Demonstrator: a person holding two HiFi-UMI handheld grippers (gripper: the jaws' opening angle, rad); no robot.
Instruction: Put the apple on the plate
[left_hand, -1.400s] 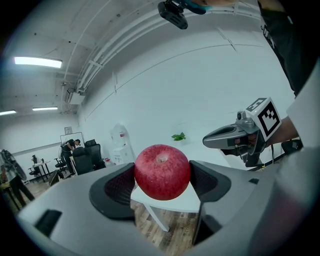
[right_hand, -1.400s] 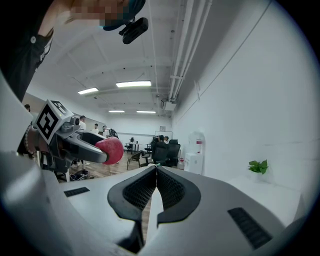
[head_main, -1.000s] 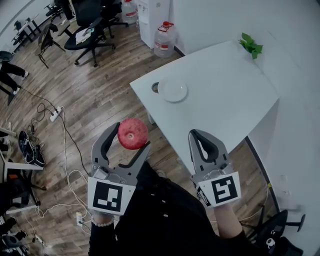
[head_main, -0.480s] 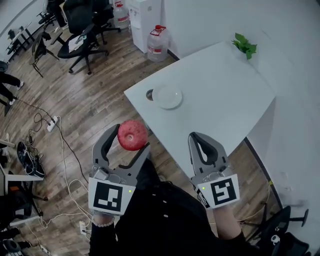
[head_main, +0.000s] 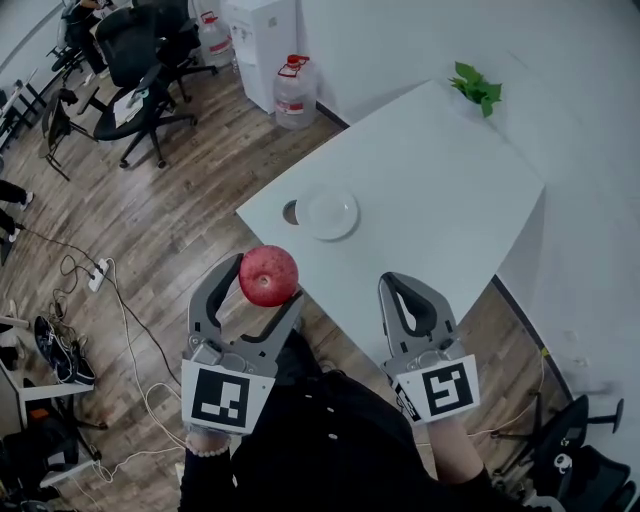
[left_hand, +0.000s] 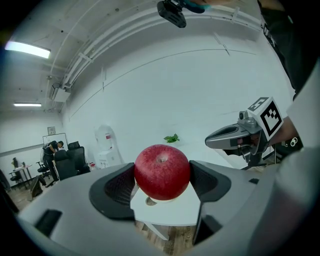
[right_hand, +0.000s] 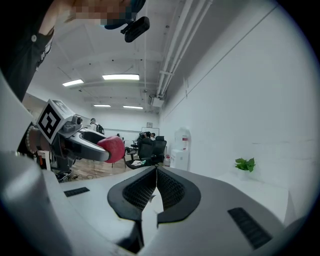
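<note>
So, your left gripper (left_hand: 161, 186) had its jaws pinched on the apple (left_hand: 162, 170), one pad against each side, with the stem dimple near the top. That side-on hold left the underside of the fruit free, which should let it go down on its base without the pads fouling the plate (head_main: 326, 213).

The apple hung in the air short of the plate, on your side of it, over the floor (head_main: 180, 220) rather than the table (head_main: 440, 170), and touched neither.

Your right gripper (right_hand: 156, 175) had its jaws pressed together with nothing between them. You held it to the right of the plate, by the table edge, seemingly just to keep it out of the way.

The plate lay bare near the table corner, with a small round hole (head_main: 290, 212) just beside it on the left. A plant (head_main: 474, 88) stood at the far side of the table, well apart from the plate.

By my reading you were in the carry. The next move called for a reach forward over the table edge, then a lowering onto the plate's middle before the jaws spread. Because the plate sat so near the corner, a nudge could have slid it off.
</note>
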